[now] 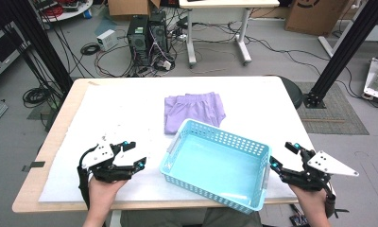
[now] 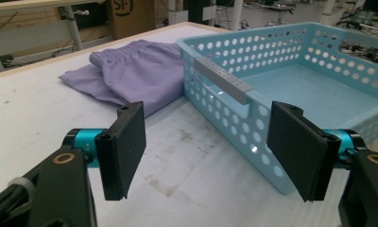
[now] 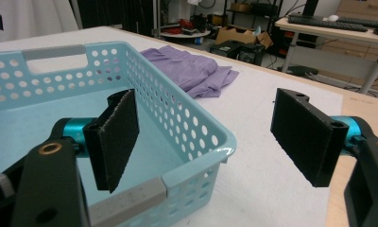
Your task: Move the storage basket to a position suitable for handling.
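Note:
A light blue perforated basket with grey handles sits empty on the white table cover, near the front. A folded purple garment lies just behind it and touches its far corner. My left gripper is open to the left of the basket, with nothing between its jaws. My right gripper is open at the basket's right end. In the left gripper view the gripper faces the basket and the garment. In the right gripper view the gripper straddles the basket's near corner, with the garment beyond.
A white mat covers most of the wooden table. On the floor behind stand computer towers with tangled cables, a white desk, cardboard boxes and black frame posts.

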{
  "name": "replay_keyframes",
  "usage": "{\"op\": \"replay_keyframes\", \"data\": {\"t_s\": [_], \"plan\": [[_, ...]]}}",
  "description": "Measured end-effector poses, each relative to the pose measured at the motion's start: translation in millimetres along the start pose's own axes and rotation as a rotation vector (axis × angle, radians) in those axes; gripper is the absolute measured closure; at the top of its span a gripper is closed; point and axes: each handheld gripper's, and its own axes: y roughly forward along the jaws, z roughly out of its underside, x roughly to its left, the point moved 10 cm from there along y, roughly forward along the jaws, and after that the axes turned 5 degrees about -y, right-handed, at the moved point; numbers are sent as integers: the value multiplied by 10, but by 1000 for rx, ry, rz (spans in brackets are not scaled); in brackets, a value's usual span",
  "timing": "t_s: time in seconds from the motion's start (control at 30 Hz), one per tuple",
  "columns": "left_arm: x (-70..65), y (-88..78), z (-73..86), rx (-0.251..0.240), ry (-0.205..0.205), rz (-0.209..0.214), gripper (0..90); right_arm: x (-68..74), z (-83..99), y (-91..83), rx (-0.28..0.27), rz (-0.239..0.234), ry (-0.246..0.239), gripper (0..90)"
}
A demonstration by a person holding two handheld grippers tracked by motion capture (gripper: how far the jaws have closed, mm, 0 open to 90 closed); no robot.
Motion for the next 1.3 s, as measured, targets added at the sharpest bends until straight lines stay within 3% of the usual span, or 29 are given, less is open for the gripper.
{"op": "replay_keyframes", "data": {"t_s": [0.27, 0.57, 0.9, 1.3], "plan": [[-290, 0, 124, 39, 24, 67, 291, 147, 4, -206, -22, -13, -7, 243], [-538, 151, 244, 90, 41, 136, 291, 454, 61, -387, -13, -66, 7, 222], [-590, 303, 266, 112, 55, 178, 290, 683, 203, -502, 22, -134, -5, 213], [-574, 364, 312, 132, 59, 172, 291, 994, 330, -564, 60, -244, -61, 210]]}}
